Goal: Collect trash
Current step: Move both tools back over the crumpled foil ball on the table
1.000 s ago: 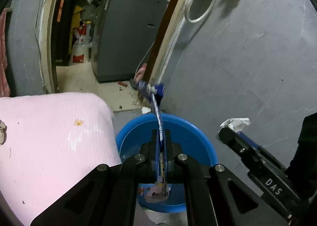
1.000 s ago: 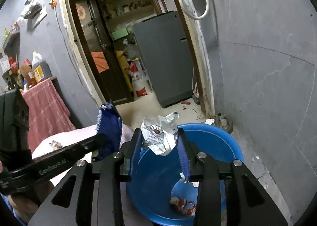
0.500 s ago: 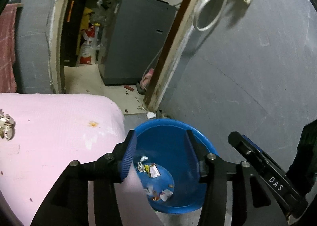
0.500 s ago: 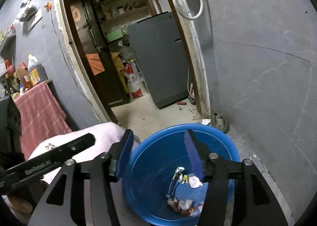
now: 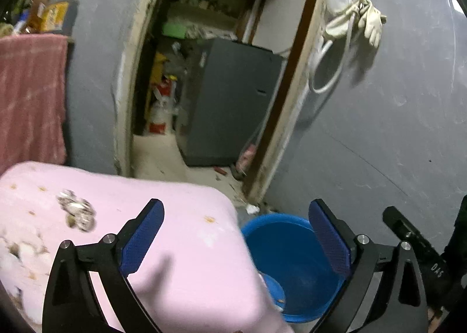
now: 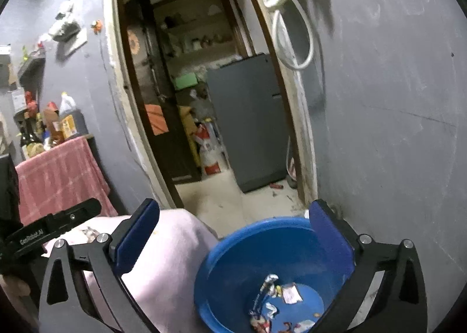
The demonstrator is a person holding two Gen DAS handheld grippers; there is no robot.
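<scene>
We saw the left gripper (image 5: 235, 236) spread wide, its jaws having just been opening, with nothing between the blue pads (image 5: 142, 241). It hung over the edge of the pink cloth-covered surface (image 5: 186, 245), where a crumpled scrap (image 5: 76, 210) lay at about ten o'clock from the gripper. The blue basin (image 5: 292, 260) sat on the floor at about four o'clock from that gripper, just beside the pink surface and near the grey wall (image 5: 394, 128).

The right gripper (image 6: 233, 233) was likewise spread, its jaws having just been opening, and held nothing. Below it, at about five o'clock, wrappers (image 6: 274, 301) lay at the bottom of the basin. The grey cabinet (image 6: 248, 119) stood at twelve o'clock through the doorway.
</scene>
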